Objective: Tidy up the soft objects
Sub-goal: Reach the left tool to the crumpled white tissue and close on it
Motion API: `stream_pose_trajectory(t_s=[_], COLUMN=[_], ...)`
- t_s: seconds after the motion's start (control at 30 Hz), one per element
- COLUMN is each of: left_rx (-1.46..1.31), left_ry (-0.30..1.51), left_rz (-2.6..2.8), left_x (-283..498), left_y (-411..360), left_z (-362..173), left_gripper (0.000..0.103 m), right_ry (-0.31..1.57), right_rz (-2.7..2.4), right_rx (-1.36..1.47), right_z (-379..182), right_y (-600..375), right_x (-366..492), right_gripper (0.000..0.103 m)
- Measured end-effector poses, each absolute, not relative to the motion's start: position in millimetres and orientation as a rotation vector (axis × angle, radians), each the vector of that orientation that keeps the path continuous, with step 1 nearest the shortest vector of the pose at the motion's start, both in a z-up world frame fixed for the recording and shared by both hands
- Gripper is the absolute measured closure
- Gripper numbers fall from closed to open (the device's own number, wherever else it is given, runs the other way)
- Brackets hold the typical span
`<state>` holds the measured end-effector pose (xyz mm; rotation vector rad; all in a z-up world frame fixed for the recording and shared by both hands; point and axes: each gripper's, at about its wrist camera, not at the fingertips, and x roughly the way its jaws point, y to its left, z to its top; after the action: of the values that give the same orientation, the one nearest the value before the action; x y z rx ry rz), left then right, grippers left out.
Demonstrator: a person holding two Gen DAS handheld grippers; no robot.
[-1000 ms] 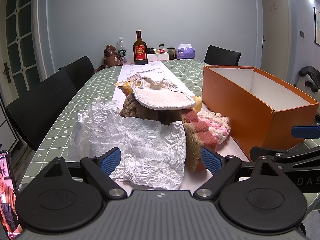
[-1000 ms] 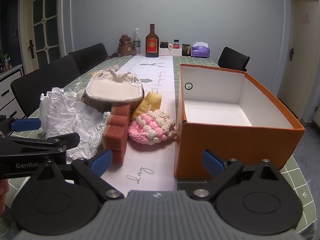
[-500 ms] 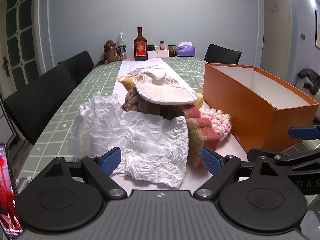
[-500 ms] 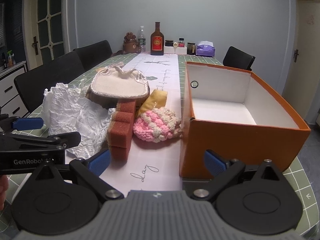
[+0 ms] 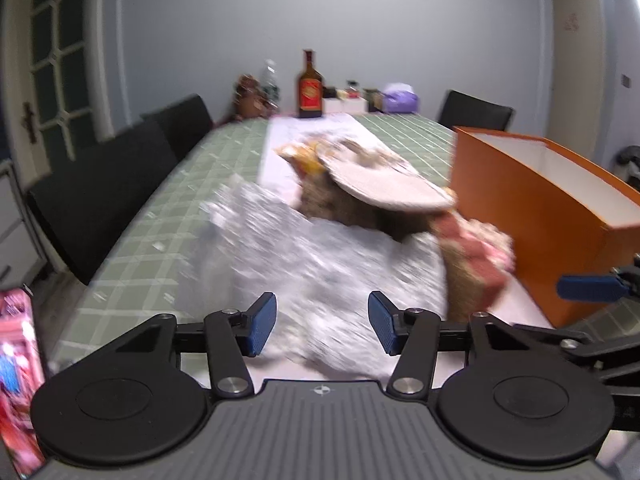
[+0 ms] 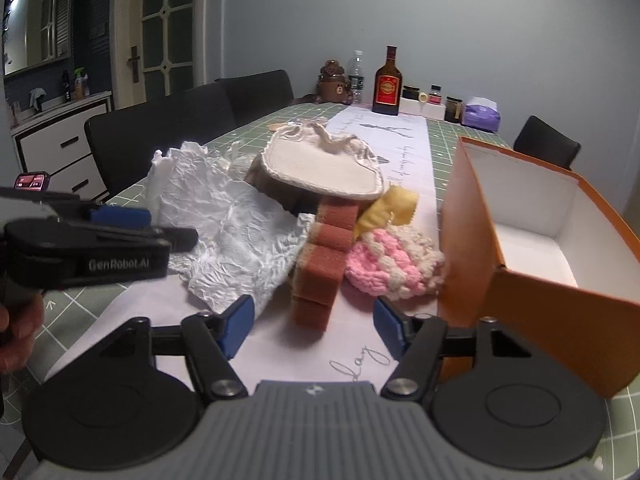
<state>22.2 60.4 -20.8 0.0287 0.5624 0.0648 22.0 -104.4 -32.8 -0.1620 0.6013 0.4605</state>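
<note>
A pile of soft things lies on the white table runner: crumpled white paper, a cream cloth pouch on top, a brown sponge, a yellow cloth and a pink-and-white knitted piece. The open orange box stands empty to their right. My left gripper hovers at the near edge of the paper, jaws closing, pads touching nothing. My right gripper sits just short of the sponge, jaws closing with nothing between them. The left view is motion-blurred.
At the far end of the green checked table stand a dark bottle, a bear figure, small jars and a purple tissue pack. Black chairs line the left side. A phone screen glows at the left edge.
Both grippers' jaws have narrowed from wide open. Both hands have shifted towards the pile, and the right view has tilted and swung left.
</note>
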Motion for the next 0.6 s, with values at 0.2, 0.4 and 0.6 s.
stream_pose_trajectory(t_s=[0.2,0.4,0.6], left_rx=[0.017,0.044,0.052], left_ry=[0.530,0.604,0.562], left_rz=[0.152,0.127,0.060], left_x=[45,76,55], left_y=[87,90,83], left_z=[-18,-39,-28], left_gripper=[0.022,0.055,0.098], right_ry=[0.596,0.616,0.632], right_rz=[0.465,0.467,0.468], right_rx=[-0.165,-0.148,-0.130], right_z=[-31,-32,-35], right_y=[-92,-84,-83], right_x=[44,62,66], right_gripper=[0.041,0.041,0.041])
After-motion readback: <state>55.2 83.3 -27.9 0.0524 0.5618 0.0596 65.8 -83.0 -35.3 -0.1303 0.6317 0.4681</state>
